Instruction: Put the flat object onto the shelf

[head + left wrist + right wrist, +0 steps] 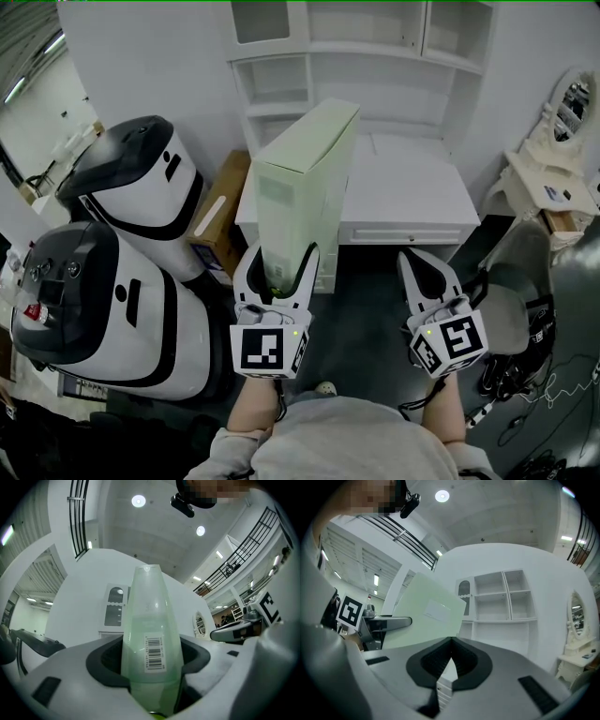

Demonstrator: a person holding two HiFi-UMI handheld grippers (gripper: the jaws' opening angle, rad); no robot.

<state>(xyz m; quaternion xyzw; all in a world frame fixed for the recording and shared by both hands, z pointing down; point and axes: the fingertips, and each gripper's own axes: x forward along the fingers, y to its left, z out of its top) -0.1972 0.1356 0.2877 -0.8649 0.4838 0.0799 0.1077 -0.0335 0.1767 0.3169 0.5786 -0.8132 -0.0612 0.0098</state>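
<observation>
Seems the carrying step; pale green flat cardboard box [305, 178] gripped upright in left tongs [278, 255], still short of white shelf unit [375, 84] above white surface [412, 202]; right tongs [412, 259] closed, empty; next calls for raising, aligning with a compartment.

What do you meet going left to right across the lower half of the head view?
White-and-black machine → left gripper, fingers on the green box → right gripper, shut and empty → grey chair.
</observation>
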